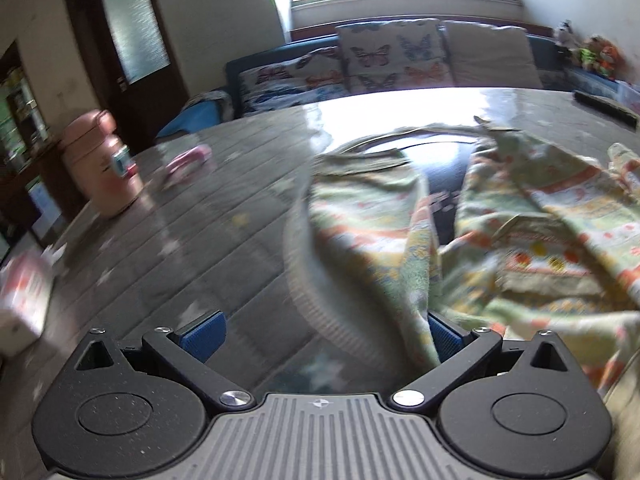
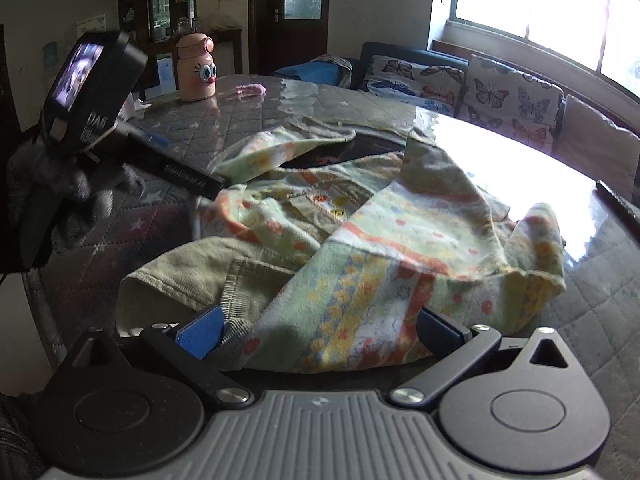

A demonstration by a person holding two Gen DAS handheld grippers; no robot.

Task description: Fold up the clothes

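Green patterned garment (image 2: 360, 240), olive outer side, heaped unfolded on quilted table (image 2: 600, 320). Left gripper (image 1: 320, 330): jaws apart, cloth brushing right pad only. Right gripper (image 2: 320, 330): jaws apart, fabric lying between. Folding barely begun; all folds outstanding.

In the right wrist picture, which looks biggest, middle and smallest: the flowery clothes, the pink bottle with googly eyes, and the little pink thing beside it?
As they look in this view:
1. The flowery clothes, by far the biggest, though they are also nearest the camera.
2. The pink bottle.
3. The little pink thing, smallest.
The bottle and pink thing stand about equally far away, so that ranking is fair.
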